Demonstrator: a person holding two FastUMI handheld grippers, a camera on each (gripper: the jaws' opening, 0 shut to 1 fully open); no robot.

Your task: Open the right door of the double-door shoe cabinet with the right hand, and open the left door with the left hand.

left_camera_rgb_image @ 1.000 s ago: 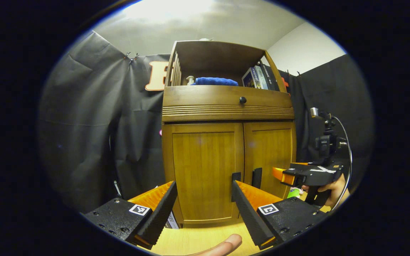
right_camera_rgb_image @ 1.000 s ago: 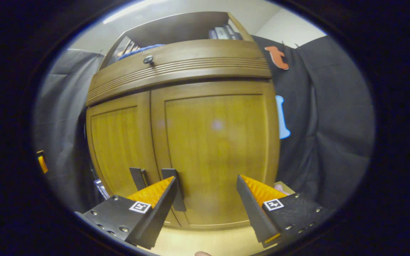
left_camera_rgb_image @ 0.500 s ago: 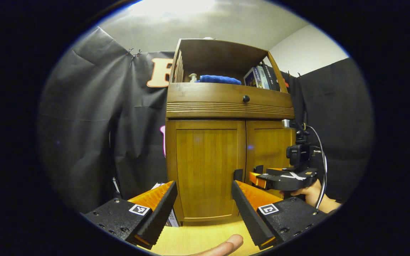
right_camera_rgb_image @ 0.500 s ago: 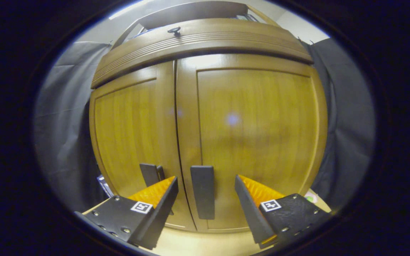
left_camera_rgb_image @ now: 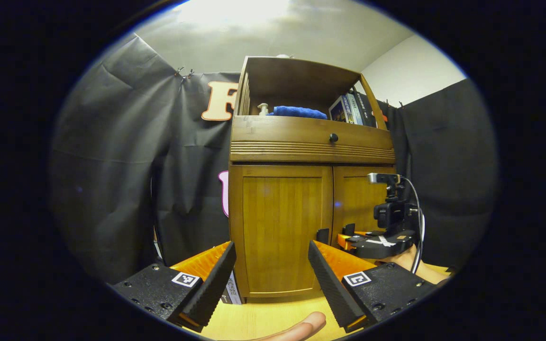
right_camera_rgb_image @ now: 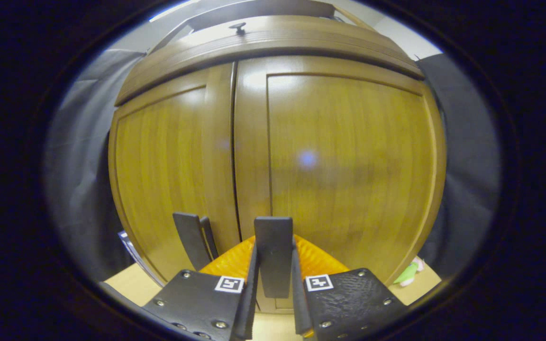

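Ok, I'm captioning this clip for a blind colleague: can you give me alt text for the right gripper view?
The right claw is shut on the right door handle of a wooden shoe cabinet, both doors closed. The left door handle stands free just beside it, and a drawer knob shows at the top.

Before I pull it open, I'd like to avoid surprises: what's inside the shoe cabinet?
Cannot tell: both doors are closed, hiding the inside of the shoe cabinet. The right tool is clamped on the right door's handle.
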